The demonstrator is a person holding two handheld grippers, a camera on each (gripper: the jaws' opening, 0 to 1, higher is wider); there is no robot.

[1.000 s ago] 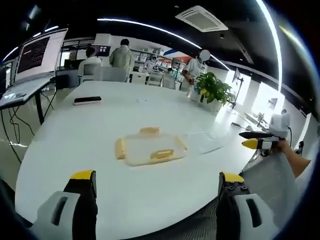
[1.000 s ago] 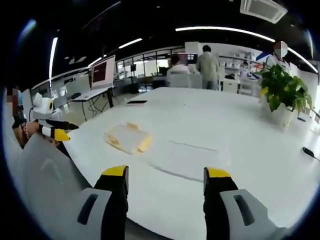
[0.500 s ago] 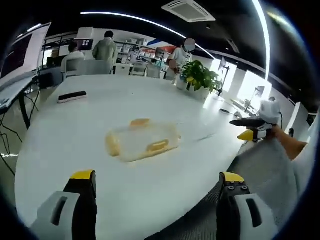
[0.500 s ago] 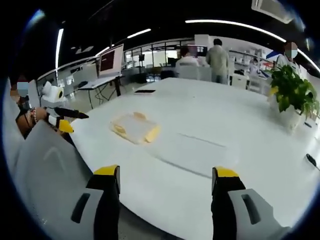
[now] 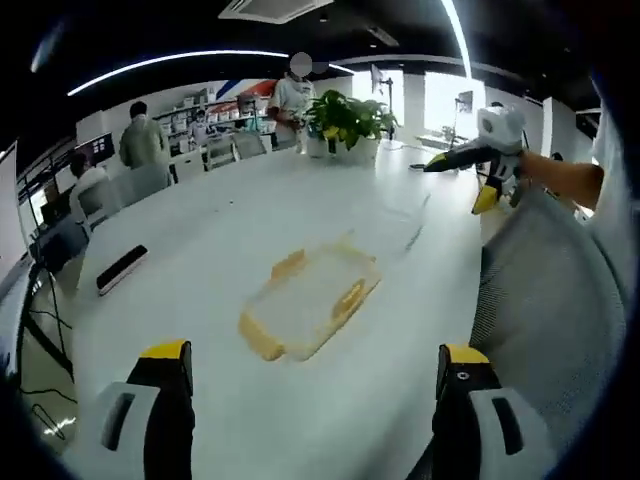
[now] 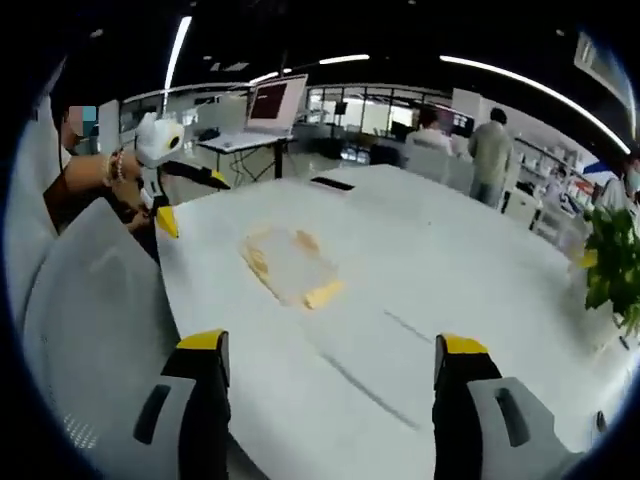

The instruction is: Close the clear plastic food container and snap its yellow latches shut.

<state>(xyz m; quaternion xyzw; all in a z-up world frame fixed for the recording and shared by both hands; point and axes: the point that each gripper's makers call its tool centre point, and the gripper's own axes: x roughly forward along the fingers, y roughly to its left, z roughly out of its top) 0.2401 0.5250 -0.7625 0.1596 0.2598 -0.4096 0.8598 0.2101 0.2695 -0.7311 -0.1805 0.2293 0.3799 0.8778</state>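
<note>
- Clear rectangular plastic food container w/ yellow latches (image 5: 310,303) lies flat on big white oval table (image 5: 230,240), lid on; near table's edge.
- Left gripper (image 5: 315,372): yellow-tipped jaws wide apart, nothing between, well short of container.
- Right gripper (image 6: 333,356): jaws also spread, empty; container (image 6: 290,266) ahead, apart.
- Black flat slab-like device (image 5: 121,269) on table, well away from container.
- Green potted plant (image 5: 343,120) at far end.

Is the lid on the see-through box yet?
Cannot tell. The box lies flat on the table with yellow latches at its edges, but it is too blurry to see a lid.
</note>
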